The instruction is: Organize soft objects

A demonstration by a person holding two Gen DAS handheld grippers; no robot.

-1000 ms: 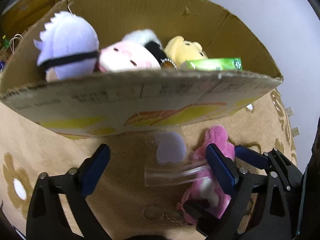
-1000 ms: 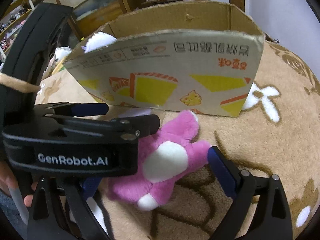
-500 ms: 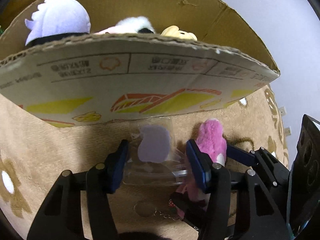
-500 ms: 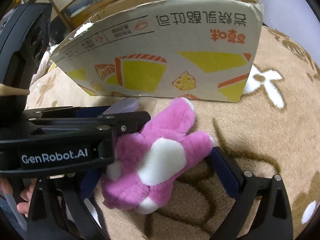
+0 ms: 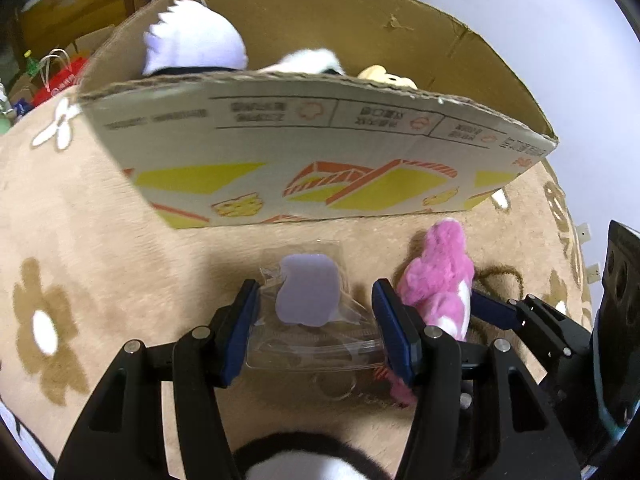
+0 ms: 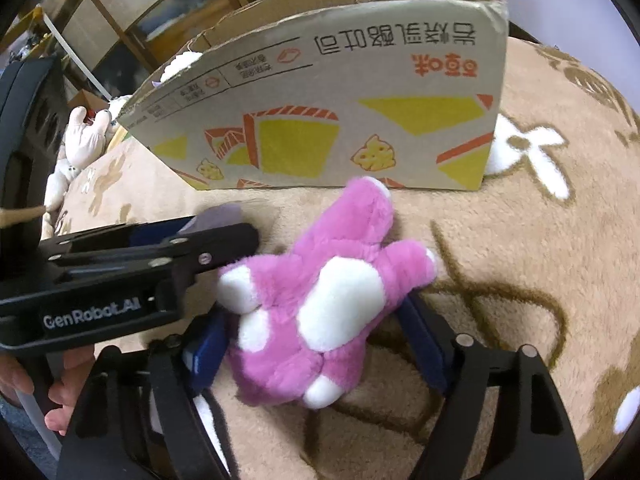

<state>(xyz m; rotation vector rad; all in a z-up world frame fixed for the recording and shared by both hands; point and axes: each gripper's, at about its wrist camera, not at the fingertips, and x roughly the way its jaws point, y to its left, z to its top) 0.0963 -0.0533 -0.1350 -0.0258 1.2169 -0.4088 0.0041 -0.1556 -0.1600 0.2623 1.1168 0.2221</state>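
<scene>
My left gripper [image 5: 316,286] is shut on a clear plastic bag [image 5: 312,344] that holds a flat lilac soft piece [image 5: 308,294], just above the beige rug in front of the cardboard box [image 5: 320,148]. To its right lies a pink and white plush toy [image 5: 440,276]. In the right wrist view the same plush [image 6: 280,280] sits between the jaws of my right gripper [image 6: 312,320], which are closing, and both blue pads touch its sides. The left gripper's black finger [image 6: 224,236] reaches in beside the plush from the left.
The box [image 6: 360,92] stands open at the top and holds a lilac-white plush [image 5: 196,44], a white one [image 5: 308,60] and a yellow one [image 5: 384,76]. A key ring [image 5: 336,384] lies on the flower-patterned rug [image 5: 100,240]. More pale plush toys [image 6: 86,136] sit past the rug's left edge.
The left jaws went from wide open to closed on the clear bag, then drew back a little from the box. The right jaws narrowed onto the pink plush.
</scene>
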